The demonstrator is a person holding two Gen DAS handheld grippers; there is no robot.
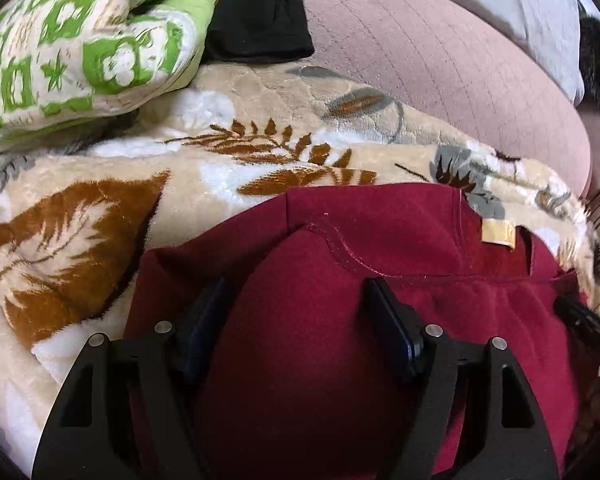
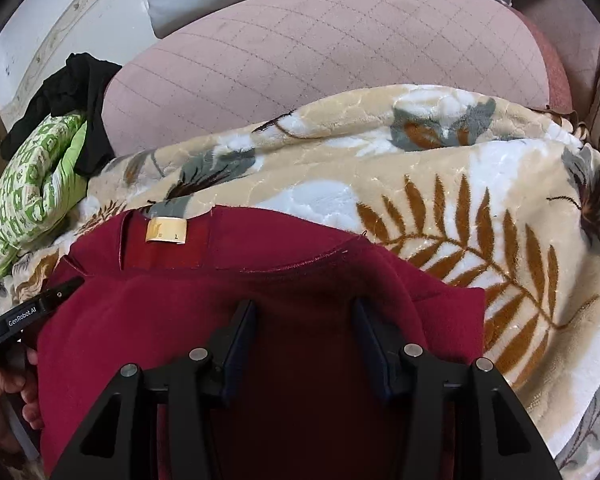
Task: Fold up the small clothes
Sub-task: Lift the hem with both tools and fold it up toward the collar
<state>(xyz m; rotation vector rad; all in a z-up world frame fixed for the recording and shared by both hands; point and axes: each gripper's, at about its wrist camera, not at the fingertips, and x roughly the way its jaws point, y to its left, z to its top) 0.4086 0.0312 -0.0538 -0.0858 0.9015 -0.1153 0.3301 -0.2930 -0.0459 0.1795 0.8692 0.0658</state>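
The maroon garment [image 1: 379,240] lies on the leaf-print blanket [image 1: 100,208], collar and tan label [image 2: 166,230] (marked L) at its far edge. The left gripper [image 1: 296,300] stands over its left part, jaws wide apart, cloth bulging up between them; whether the pads press it I cannot tell. The right gripper [image 2: 303,320] stands over the right part, jaws partly open, fabric between them, grip likewise unclear.

The dark red fleece garment [image 2: 260,312] lies on the cream leaf-patterned plush blanket [image 2: 439,184]. Behind the blanket sits the pink quilted cushion [image 2: 319,60]; left of it (partly overlapping) lie the green-and-white printed bundle [image 2: 36,188] and black cloth [image 2: 80,92].
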